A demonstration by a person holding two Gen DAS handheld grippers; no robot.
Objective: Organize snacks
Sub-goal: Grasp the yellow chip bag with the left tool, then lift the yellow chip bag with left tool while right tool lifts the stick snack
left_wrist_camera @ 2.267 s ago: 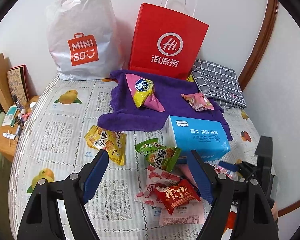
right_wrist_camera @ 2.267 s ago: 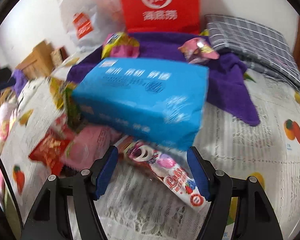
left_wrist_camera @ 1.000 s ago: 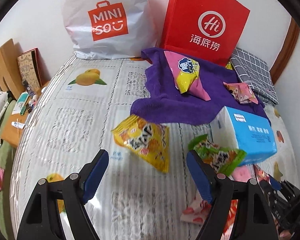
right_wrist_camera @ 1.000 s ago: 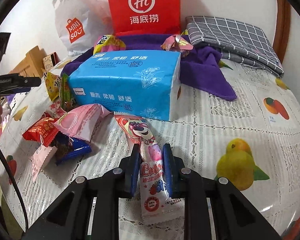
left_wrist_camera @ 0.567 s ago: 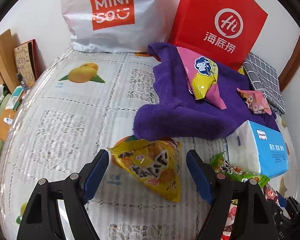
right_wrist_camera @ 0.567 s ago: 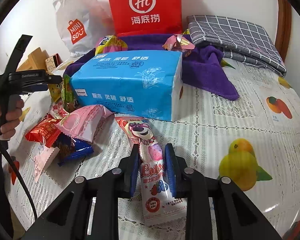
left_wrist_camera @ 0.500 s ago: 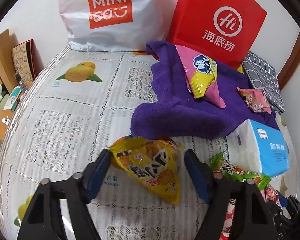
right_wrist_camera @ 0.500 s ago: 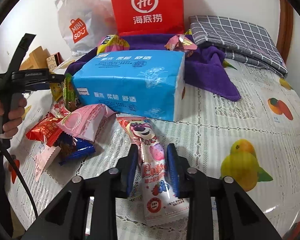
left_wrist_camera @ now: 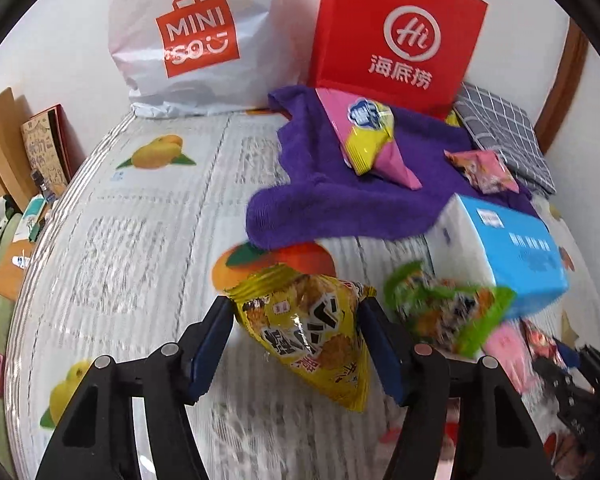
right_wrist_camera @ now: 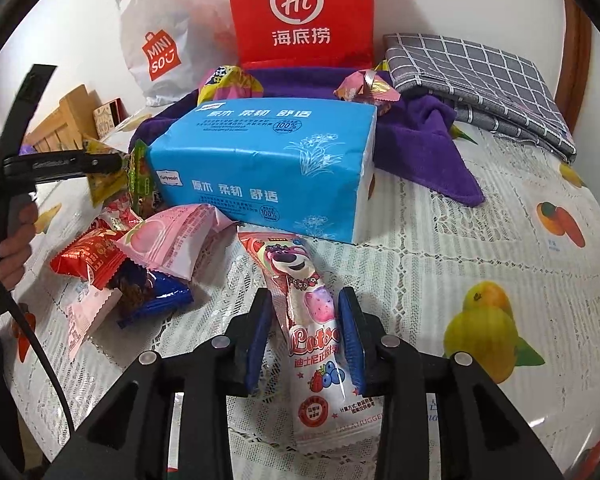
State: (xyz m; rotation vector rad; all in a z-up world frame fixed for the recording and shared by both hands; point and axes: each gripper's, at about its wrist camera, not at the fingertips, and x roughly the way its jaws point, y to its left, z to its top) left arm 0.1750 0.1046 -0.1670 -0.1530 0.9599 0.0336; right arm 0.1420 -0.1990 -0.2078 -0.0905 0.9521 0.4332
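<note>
Crinkly yellow triangular snack bag [left_wrist_camera: 308, 332] sits between our closing left gripper [left_wrist_camera: 296, 344], pads seemingly touching; right gripper [right_wrist_camera: 306, 340] loosely straddles long pink wrapper [right_wrist_camera: 312, 336]; fruit-print lace tablecloth [left_wrist_camera: 132, 248].

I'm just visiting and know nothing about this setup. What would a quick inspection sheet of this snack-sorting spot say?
Surface: white lace tablecloth with fruit prints, strewn with snacks.
Job's things: yellow snack bag between the left jaws; long pink bear-print packet between the right jaws; green snack bag and pink wrapper loose.
Clutter: blue tissue pack, purple towel, grey checked cloth.
Grippers: left gripper closing on the yellow bag; right gripper open, pads clear of the packet.
Cables: black cable below the person's hand.
Surroundings: white plastic shopping bag and red paper bag against the wall.
</note>
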